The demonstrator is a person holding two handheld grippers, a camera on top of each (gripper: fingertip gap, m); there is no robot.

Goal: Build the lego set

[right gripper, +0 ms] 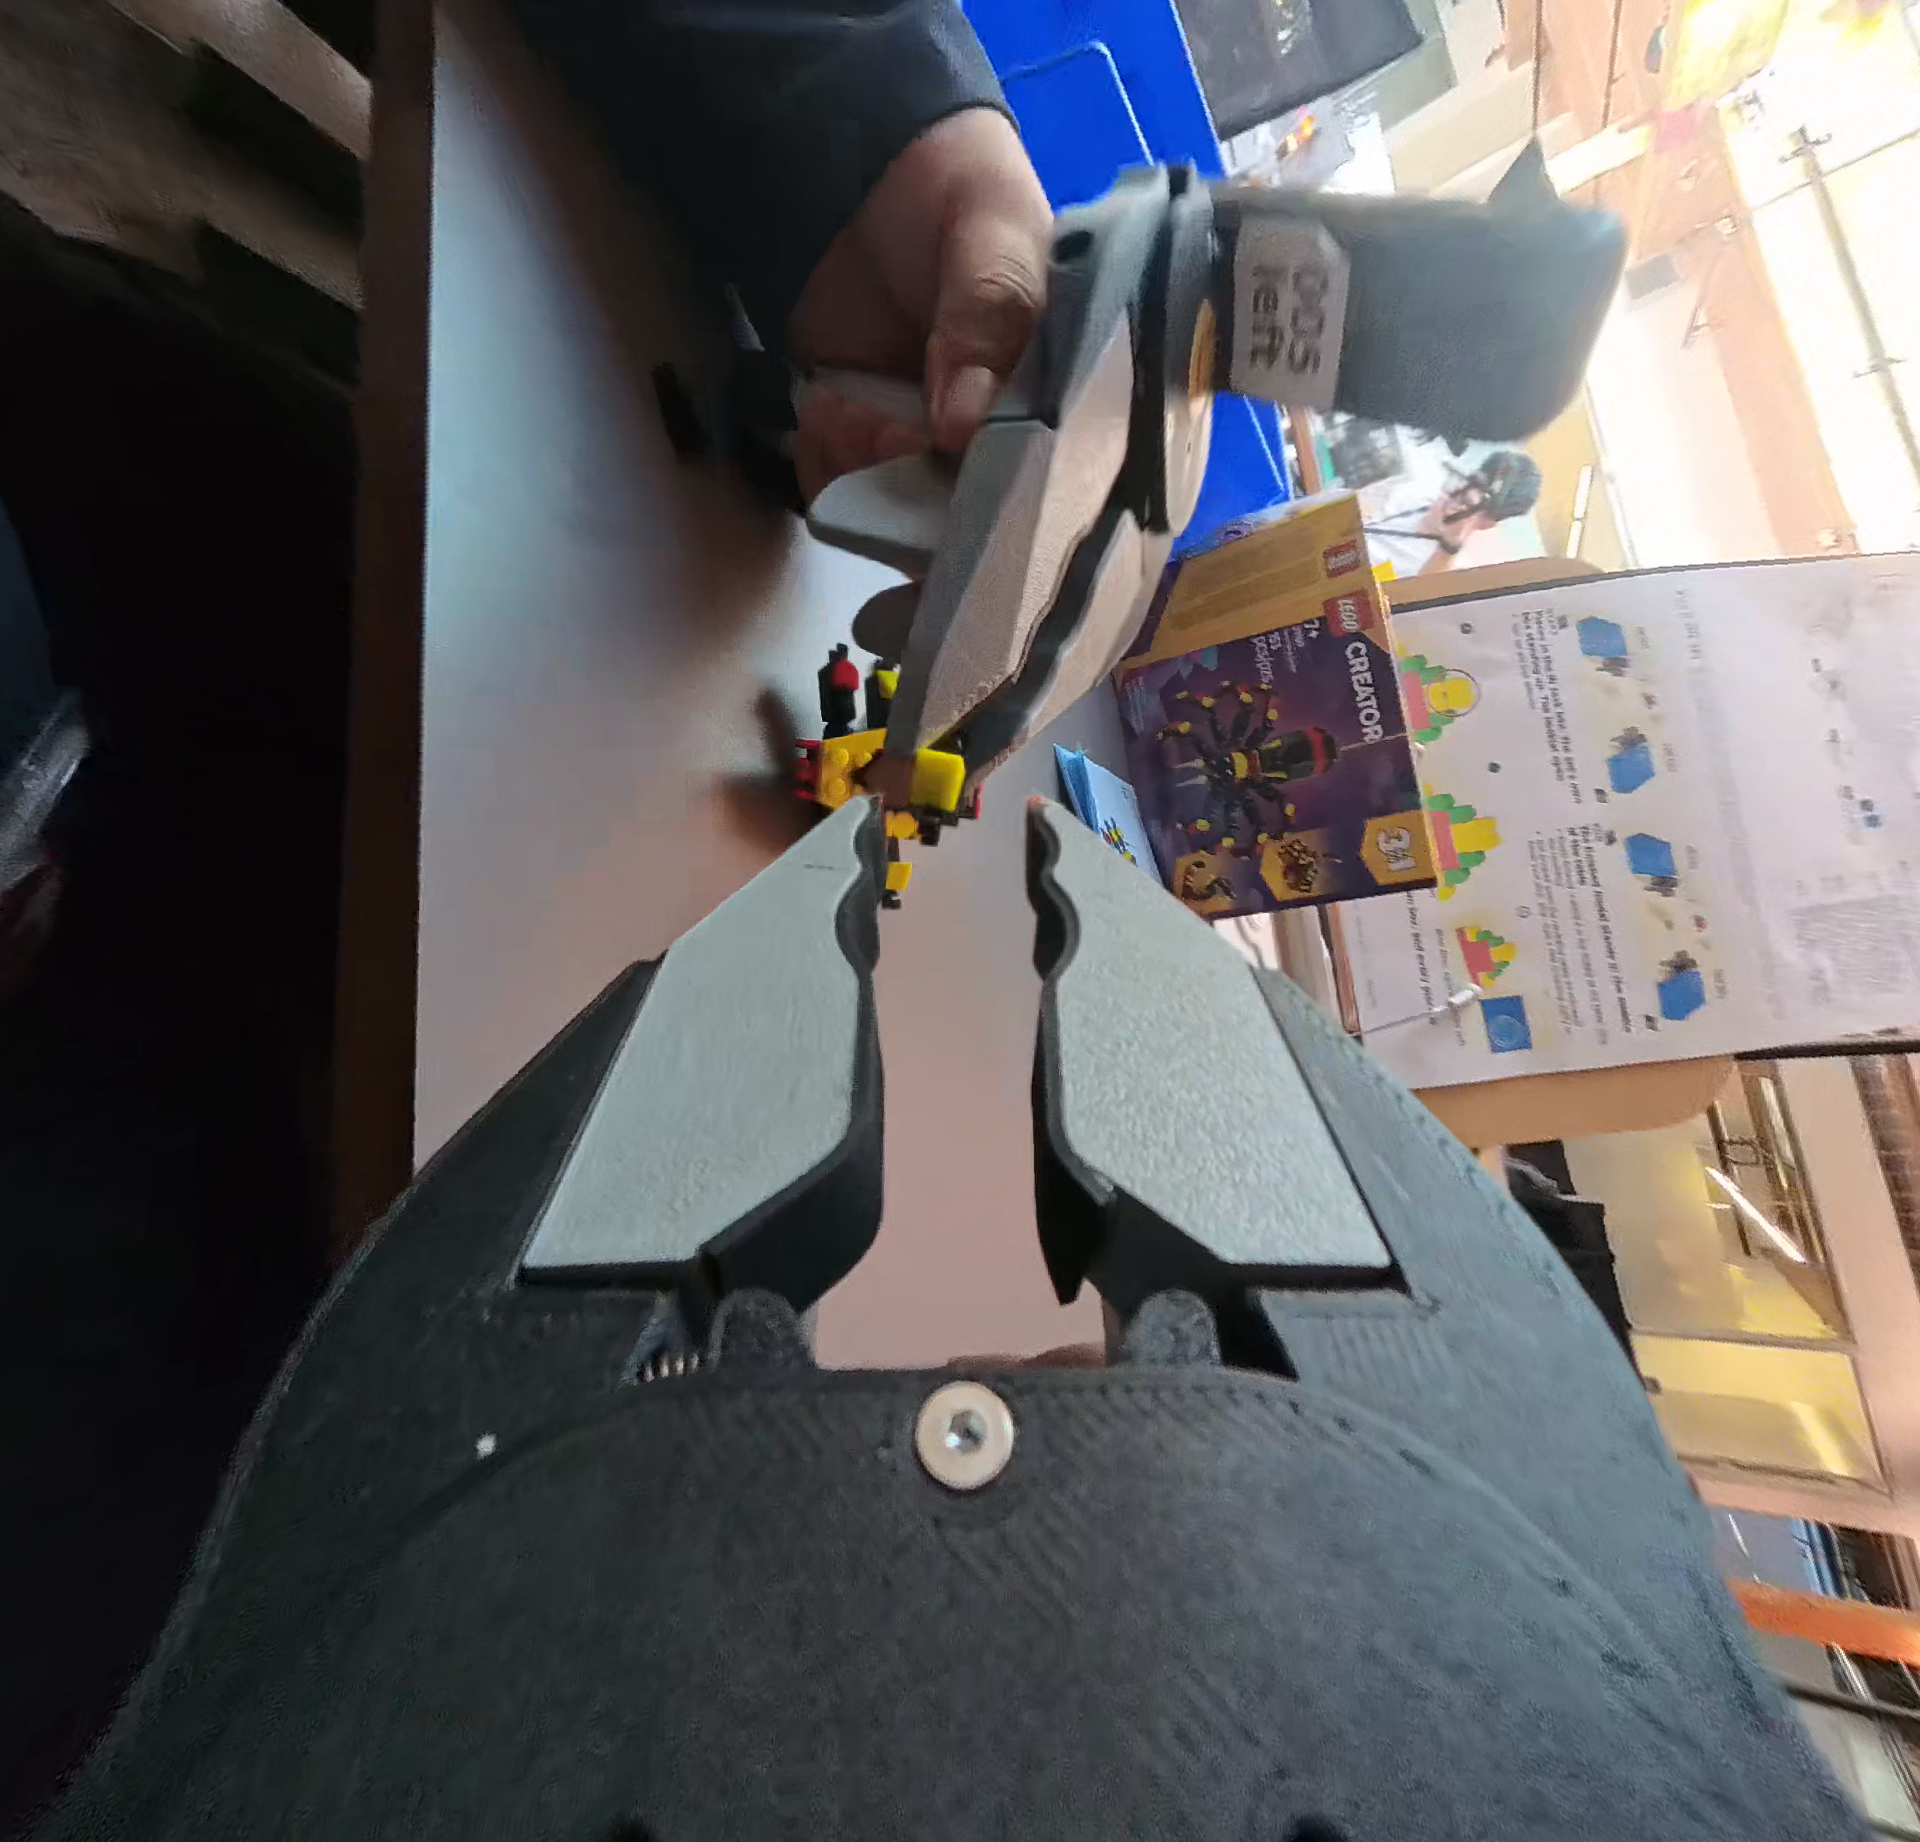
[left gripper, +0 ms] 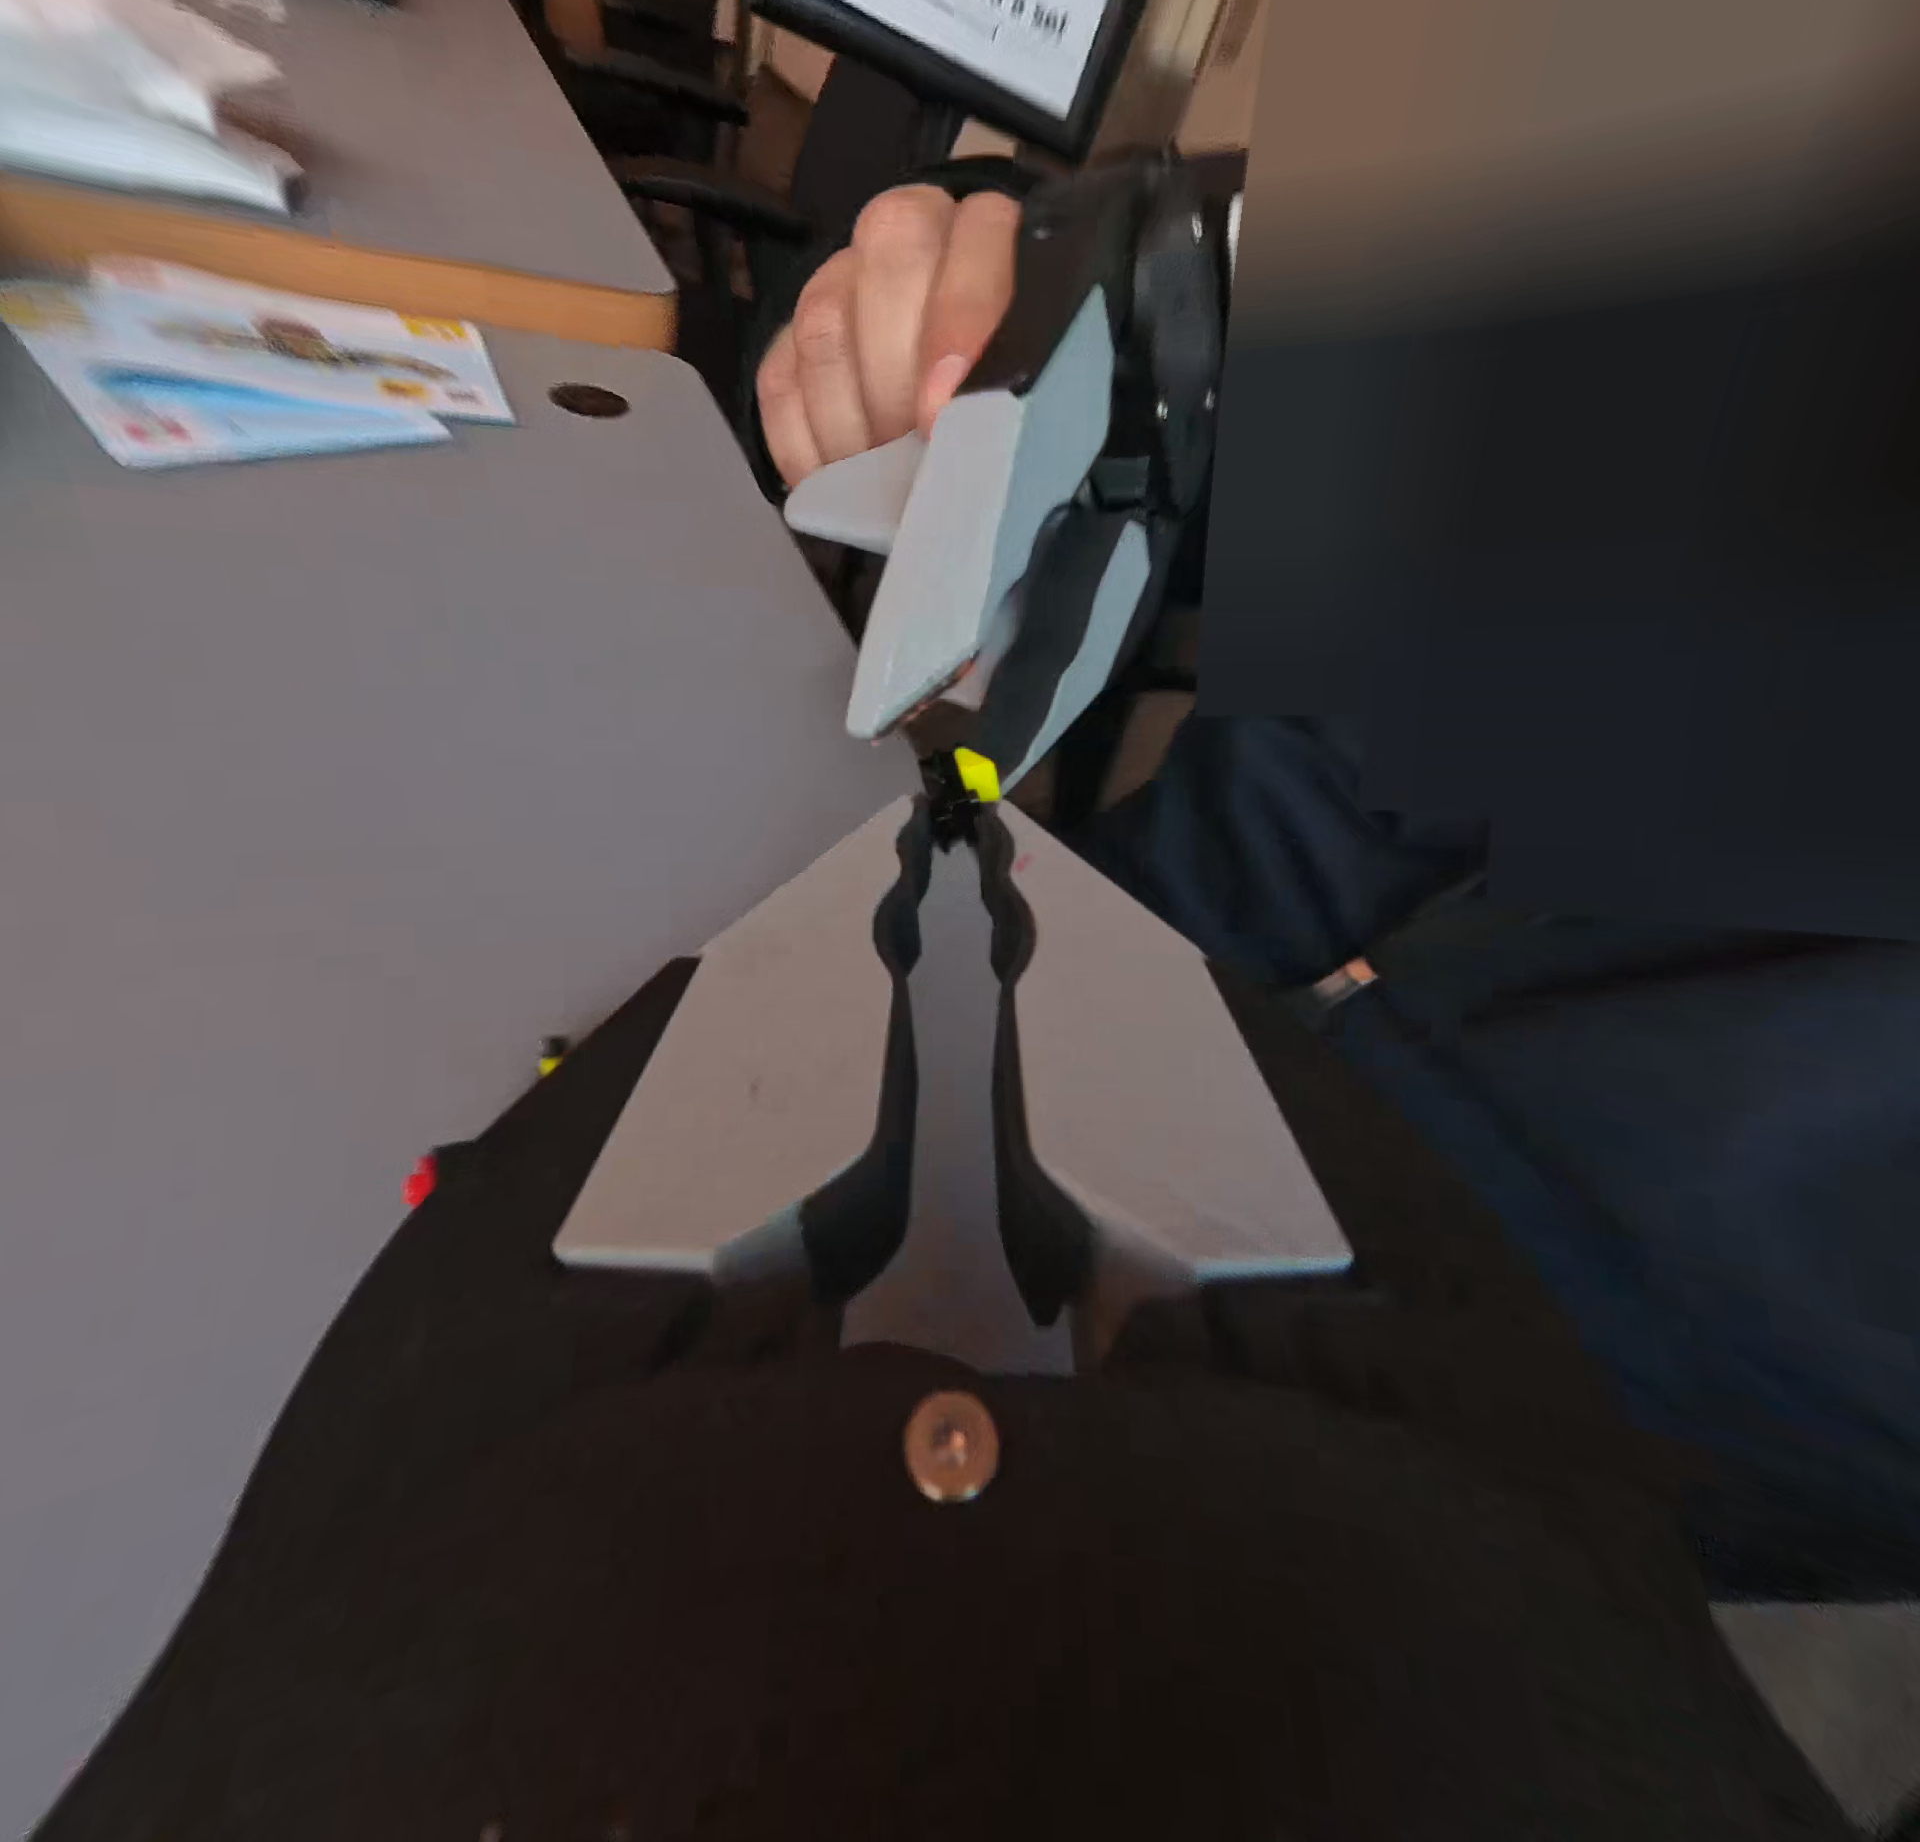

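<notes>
Both hand-held grippers are raised above the grey table (left gripper: 364, 701) and meet tip to tip over the small yellow, black and red lego assembly (right gripper: 894, 779), each gripped by a bare hand (left gripper: 883, 327) at the trigger. The purple and yellow cardboard lego box (right gripper: 1273, 743) stands closed just beyond the assembly. The left gripper (left gripper: 951, 826) is clenched on the assembly's black part, whereas the right gripper (right gripper: 951, 821) is released, its jaws apart, with one fingertip (right gripper: 868, 821) touching the assembly.

- The left gripper (left gripper: 951, 824) pinches a black-and-yellow lego piece (left gripper: 964, 782) beyond the grey table's (left gripper: 364, 701) edge.
- The right gripper's (left gripper: 940, 727) tips meet the same piece.
- A booklet (left gripper: 260, 369) lies at the table's far edge.
</notes>
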